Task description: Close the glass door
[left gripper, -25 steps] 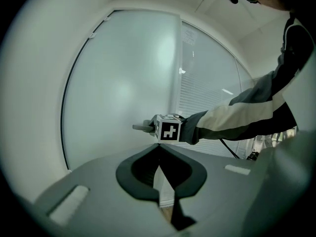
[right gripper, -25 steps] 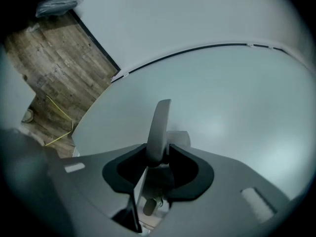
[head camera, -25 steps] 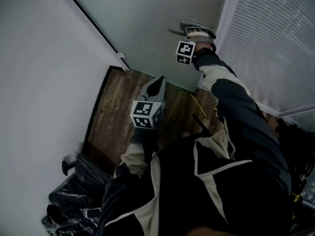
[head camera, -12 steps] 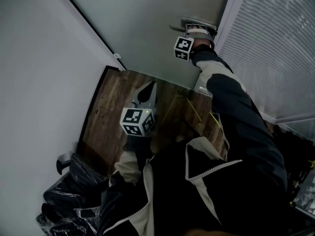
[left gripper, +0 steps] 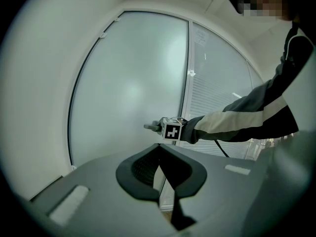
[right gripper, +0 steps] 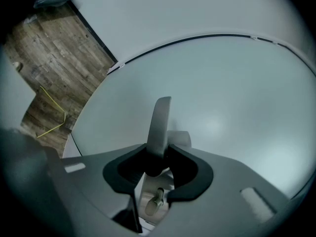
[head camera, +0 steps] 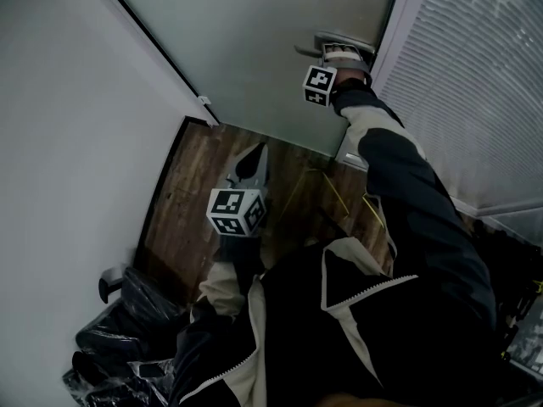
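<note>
The frosted glass door [head camera: 254, 41] fills the top of the head view, with its metal lever handle [head camera: 333, 39] near the right edge. My right gripper [head camera: 341, 53] reaches up to it on an outstretched arm. In the right gripper view the handle [right gripper: 160, 120] runs between the jaws of the right gripper [right gripper: 158, 154], which have just been closing and now pinch it. My left gripper [head camera: 253, 158] hangs lower over the wood floor, shut on nothing. In the left gripper view the left gripper [left gripper: 159, 158] points at the door [left gripper: 123, 93].
A white wall [head camera: 68, 142] stands on the left and a panel with blinds [head camera: 475, 83] on the right. A yellow cable [head camera: 335, 189] lies on the wood floor [head camera: 191, 197]. Black bags [head camera: 127, 333] sit at the lower left. A lock knob [right gripper: 157, 197] sits under the handle.
The left gripper has drifted left and a little lower in the head view. The right gripper has stayed on the handle, which has shifted only slightly.
</note>
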